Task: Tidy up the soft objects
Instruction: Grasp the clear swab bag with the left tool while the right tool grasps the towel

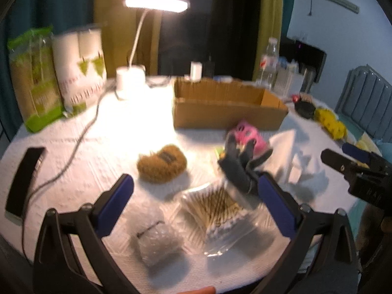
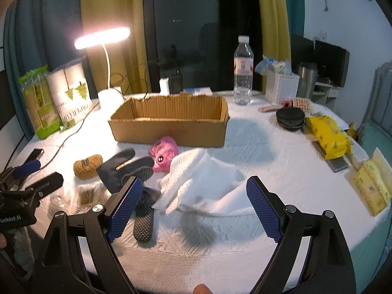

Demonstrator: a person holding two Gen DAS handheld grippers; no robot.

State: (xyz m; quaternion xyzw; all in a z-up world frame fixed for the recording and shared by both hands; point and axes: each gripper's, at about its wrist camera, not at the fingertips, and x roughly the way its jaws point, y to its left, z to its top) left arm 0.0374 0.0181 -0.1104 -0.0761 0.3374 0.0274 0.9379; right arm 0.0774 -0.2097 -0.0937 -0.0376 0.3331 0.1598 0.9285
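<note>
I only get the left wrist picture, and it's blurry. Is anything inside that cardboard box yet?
Observer: No. The right wrist view looks into the cardboard box and it appears empty.
Operator: And the white heap to the right of the dark glove?
Observer: That's a crumpled white towel, lying just ahead of the right gripper, whose fingers are open.
Operator: What's the pink thing?
Observer: A pink toy with two eyes, resting against the towel in front of the box.
</note>
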